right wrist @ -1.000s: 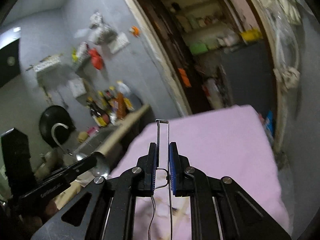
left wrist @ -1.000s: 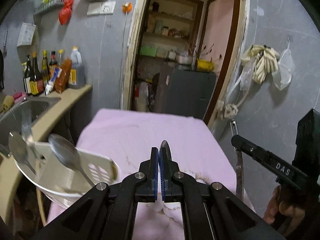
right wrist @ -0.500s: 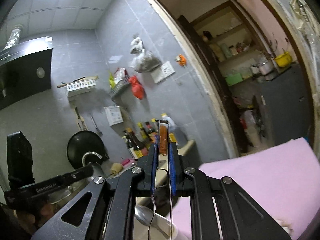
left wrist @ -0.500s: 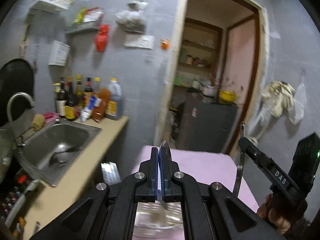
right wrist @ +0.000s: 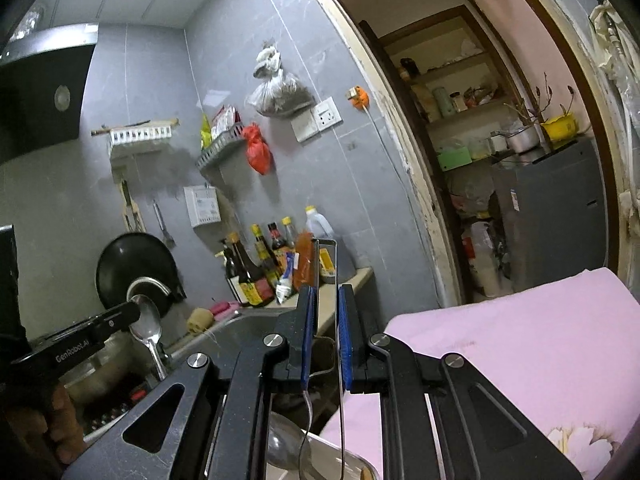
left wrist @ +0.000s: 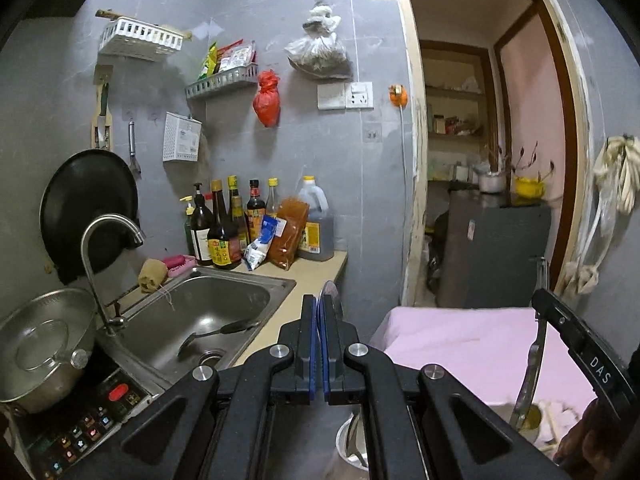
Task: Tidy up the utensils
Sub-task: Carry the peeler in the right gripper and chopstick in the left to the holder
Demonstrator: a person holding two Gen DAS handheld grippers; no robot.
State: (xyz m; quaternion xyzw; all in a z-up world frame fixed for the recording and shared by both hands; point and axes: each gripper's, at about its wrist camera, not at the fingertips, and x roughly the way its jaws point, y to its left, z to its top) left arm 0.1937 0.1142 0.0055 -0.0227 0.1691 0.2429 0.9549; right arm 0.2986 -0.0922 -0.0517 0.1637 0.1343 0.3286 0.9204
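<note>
We hold a spoon [right wrist: 149, 326] in the left gripper [left wrist: 319, 344], its fingers [left wrist: 307, 344] pressed together on the bowl end; the long axis runs close to upright, bowl up at the fingertips and handle hanging down toward the pot [left wrist: 44, 344] on the cooktop. In the left wrist view only the bowl's rounded edge [left wrist: 330, 292] peeps above the closed fingers, so the handle is hidden there; the right wrist view shows the whole spoon from the side, with the hand [right wrist: 52, 412] gripping the tool at the lower left. The right gripper [right wrist: 327, 336] clamps a wire-handled utensil [right wrist: 328, 264], fingers [right wrist: 306, 336] a little apart on the two thin wires of its loop; that long axis also stands near upright, the squared loop end rising above the fingertips and the wires running down toward a metal container [right wrist: 320, 456] below. Its working end is out of sight behind the gripper body. From the left wrist view we see the same utensil [left wrist: 534, 360] in profile, slightly tilted, its lower part reaching down over a cup [left wrist: 528, 416] on the pink-covered surface [left wrist: 460, 340]. Both grippers point roughly level toward the sink [left wrist: 208, 316] and the bottles [left wrist: 224, 232] on the far wall.
</note>
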